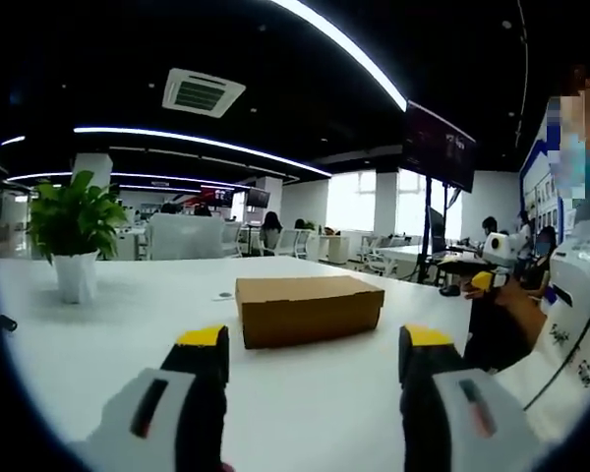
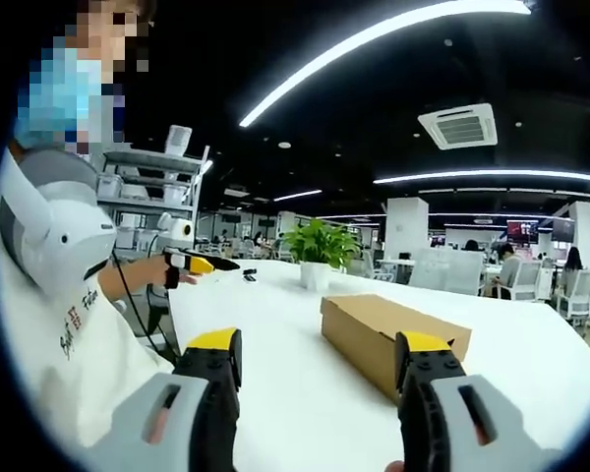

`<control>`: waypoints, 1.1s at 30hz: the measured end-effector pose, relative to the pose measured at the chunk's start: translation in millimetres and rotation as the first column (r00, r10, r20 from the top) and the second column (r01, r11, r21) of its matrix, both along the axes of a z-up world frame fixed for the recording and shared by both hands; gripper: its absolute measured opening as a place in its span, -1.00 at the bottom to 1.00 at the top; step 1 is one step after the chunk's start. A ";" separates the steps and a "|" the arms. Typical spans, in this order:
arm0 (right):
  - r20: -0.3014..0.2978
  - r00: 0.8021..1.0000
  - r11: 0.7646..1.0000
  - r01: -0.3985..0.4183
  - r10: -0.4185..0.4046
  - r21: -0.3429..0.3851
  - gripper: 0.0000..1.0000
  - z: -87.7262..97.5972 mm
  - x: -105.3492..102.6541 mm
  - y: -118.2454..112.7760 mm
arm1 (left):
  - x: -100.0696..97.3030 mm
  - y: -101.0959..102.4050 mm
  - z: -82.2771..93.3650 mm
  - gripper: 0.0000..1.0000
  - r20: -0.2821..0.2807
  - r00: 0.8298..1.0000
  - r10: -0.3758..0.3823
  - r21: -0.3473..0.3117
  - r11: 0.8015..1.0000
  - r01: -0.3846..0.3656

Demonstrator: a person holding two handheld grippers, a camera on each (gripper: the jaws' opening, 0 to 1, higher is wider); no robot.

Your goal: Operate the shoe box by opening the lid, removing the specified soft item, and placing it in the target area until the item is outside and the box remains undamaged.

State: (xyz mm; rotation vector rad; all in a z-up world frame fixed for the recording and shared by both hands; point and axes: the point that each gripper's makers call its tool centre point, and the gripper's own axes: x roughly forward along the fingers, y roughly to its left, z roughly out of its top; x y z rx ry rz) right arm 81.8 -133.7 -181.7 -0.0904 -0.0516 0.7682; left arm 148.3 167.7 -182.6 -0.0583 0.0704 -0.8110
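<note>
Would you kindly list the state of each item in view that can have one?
Shoe box: lid closed, lying flat on the white table, untouched.
Left gripper: open, empty, short of the box.
Right gripper: open, empty, short of the box.
Potted plant: upright on the table, apart from the box.

Brown cardboard shoe box (image 1: 310, 309) (image 2: 393, 339) — lid closed

Brown shoe box (image 1: 310, 308), white table (image 1: 108, 344), claw tips yellow (pot (image 1: 76, 276) white).
</note>
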 end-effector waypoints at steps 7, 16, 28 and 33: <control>-0.004 1.000 1.000 0.026 -0.026 -0.017 0.29 -4.5 4.4 -2.9 | 7.7 4.7 1.8 0.37 0.001 1.000 0.025 0.009 1.000 -0.025; 0.029 0.992 0.990 0.127 -0.126 -0.053 0.25 -1.8 15.3 -19.4 | 16.2 3.1 11.3 0.33 -0.005 1.000 0.030 -0.028 0.999 -0.030; 0.009 0.991 0.991 0.135 -0.135 0.014 0.37 -0.4 17.7 -24.0 | 13.5 -6.7 11.1 0.37 -0.030 0.999 -0.016 -0.026 1.000 0.015; 0.007 0.991 0.991 0.130 -0.130 0.012 0.34 -0.8 18.4 -23.1 | 16.2 -8.4 3.9 0.33 -0.042 0.999 -0.024 0.001 1.000 0.024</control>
